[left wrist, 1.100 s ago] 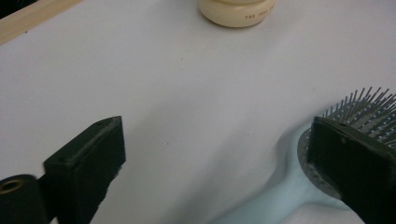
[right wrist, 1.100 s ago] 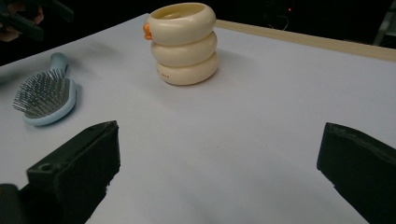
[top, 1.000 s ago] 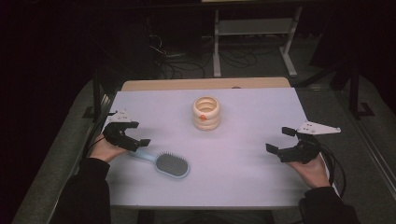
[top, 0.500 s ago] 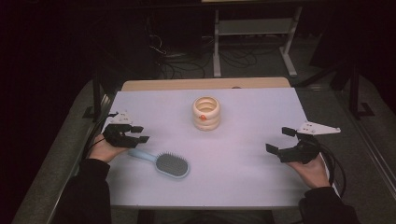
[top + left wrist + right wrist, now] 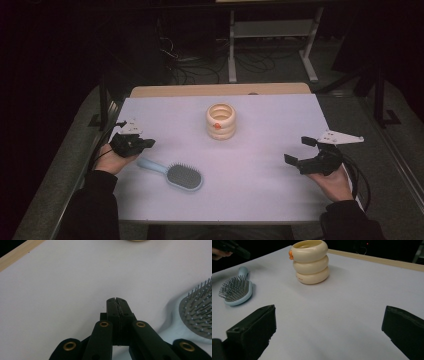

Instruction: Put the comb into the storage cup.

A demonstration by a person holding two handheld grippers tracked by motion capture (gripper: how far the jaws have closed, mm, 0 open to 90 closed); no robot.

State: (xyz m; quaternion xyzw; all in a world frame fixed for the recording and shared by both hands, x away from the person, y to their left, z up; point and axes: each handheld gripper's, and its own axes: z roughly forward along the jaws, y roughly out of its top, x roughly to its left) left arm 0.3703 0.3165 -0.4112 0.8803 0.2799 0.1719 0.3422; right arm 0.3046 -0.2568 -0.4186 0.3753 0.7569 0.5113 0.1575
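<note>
jaws on your left gripper [image 5: 117, 300] are pressed flat together with nothing between them, so part them before anything else; jaws on your right gripper [image 5: 329, 332] stand wide apart and empty, with bare table [image 5: 270, 125] between them. the light blue hairbrush [image 5: 179, 174] lies bristles up just to the right of the left jaws, its pad of pins [image 5: 200, 312] near the tips and its pale blue body running down toward the jaw bases; in the high view the handle [image 5: 150, 165] ends just beside your left hand [image 5: 111, 159]. judging by that, the step in hand looks like a left-hand pick of the brush by its handle. open wide first, then swing the tips to the right until the handle sits between them, crosswise to the jaws, not along them. come down low so both pads meet the handle's sides rather than riding over its rounded top, and stay off the pins, which would give a poor hold. close near the neck if you can, so the heavier head droops less. ahead of the right jaws, and well apart from them, stands the cream ringed container [image 5: 311, 261], the brush farther off to their left; keep that gripper where it is so it does not crowd the pick.
</note>
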